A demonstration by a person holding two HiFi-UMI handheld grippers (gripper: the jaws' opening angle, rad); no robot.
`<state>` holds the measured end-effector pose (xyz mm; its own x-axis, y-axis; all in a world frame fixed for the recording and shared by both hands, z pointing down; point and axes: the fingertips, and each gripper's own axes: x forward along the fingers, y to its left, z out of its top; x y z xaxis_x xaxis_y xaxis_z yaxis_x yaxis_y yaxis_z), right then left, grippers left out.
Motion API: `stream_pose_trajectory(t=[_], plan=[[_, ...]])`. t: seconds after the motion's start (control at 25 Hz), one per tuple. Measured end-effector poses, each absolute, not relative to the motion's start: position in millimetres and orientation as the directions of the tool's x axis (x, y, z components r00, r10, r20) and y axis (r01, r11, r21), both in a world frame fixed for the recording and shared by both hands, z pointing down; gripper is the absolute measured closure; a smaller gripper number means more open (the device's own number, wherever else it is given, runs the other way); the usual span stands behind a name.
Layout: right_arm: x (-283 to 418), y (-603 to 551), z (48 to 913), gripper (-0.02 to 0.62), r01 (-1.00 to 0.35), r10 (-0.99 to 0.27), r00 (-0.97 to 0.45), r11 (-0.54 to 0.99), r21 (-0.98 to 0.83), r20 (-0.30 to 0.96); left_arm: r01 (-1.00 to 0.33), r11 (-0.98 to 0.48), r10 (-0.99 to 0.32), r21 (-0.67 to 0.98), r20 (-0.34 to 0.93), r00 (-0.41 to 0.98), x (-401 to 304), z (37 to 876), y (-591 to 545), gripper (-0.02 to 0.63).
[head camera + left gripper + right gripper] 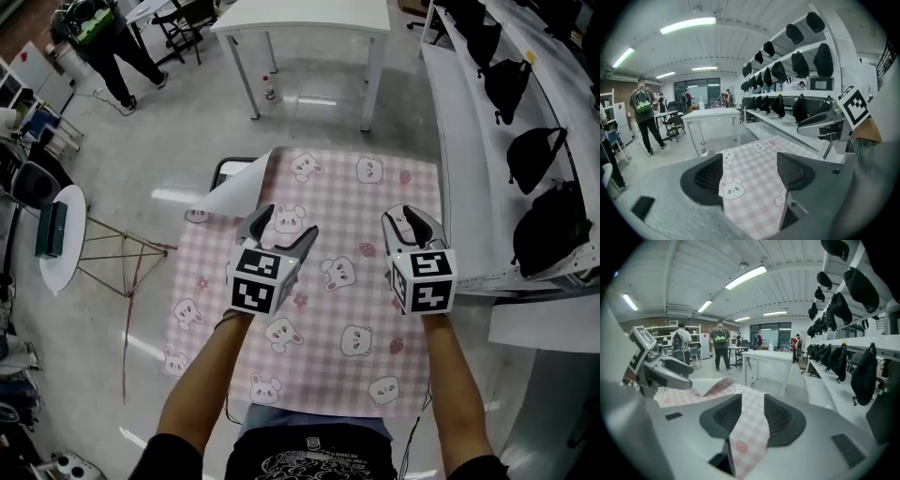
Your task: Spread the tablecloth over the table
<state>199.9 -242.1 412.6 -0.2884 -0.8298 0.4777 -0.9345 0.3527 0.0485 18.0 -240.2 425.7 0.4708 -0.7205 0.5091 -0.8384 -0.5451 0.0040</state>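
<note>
A pink checked tablecloth (328,319) printed with bunnies lies flat over the table. Its far left corner (239,192) is folded back, showing the white underside, and the table's dark edge (223,169) peeks out there. My left gripper (286,225) hovers above the cloth's left half, jaws open and empty. My right gripper (412,220) hangs over the right half, also open with nothing held. In the left gripper view the cloth (750,197) shows below the left gripper (750,173). In the right gripper view the cloth (750,437) shows through the gap of the right gripper (752,416).
White shelves (459,103) with black bags (534,159) run close along the table's right side. A white table (309,19) stands beyond, a bottle (270,92) on the floor by its leg. At left are a small round table (61,239) and a person (103,37).
</note>
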Motion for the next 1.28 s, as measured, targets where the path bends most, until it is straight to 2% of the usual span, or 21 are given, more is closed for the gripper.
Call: stream_pose_trajectory(t=[0.28,0.52,0.92,1.12,1.28], plan=[[113.2,-248.1,440.5,0.442,-0.908,-0.804,-0.354,0.417,0.029,0.478,-0.853,-0.521,-0.735,-0.03,0.524,0.43,-66.1,455.7,-251.3,0.238],[57.2,-258.6,454.6,0.442,-0.903,-0.787,-0.372,0.43,0.006,0.492,-0.811,-0.579,-0.694,-0.082,0.572,0.437,-118.9,480.3,-268.4,0.238],[-3.8,-263.2,491.4,0.448,-0.912,-0.757,-0.355,0.41,-0.024,0.55,-0.643,-0.731,-0.595,-0.228,0.673,0.438,-184.9,540.1,-293.0,0.238],[-11.8,-260.0,513.1,0.449,-0.925,-0.745,-0.324,0.378,-0.032,0.582,-0.492,-0.796,-0.565,-0.352,0.724,0.396,-204.7,574.9,-303.6,0.24],[-12.5,-258.4,524.9,0.449,-0.934,-0.738,-0.307,0.356,-0.04,0.6,-0.392,-0.812,-0.571,-0.434,0.731,0.374,-210.7,590.8,-314.1,0.271]])
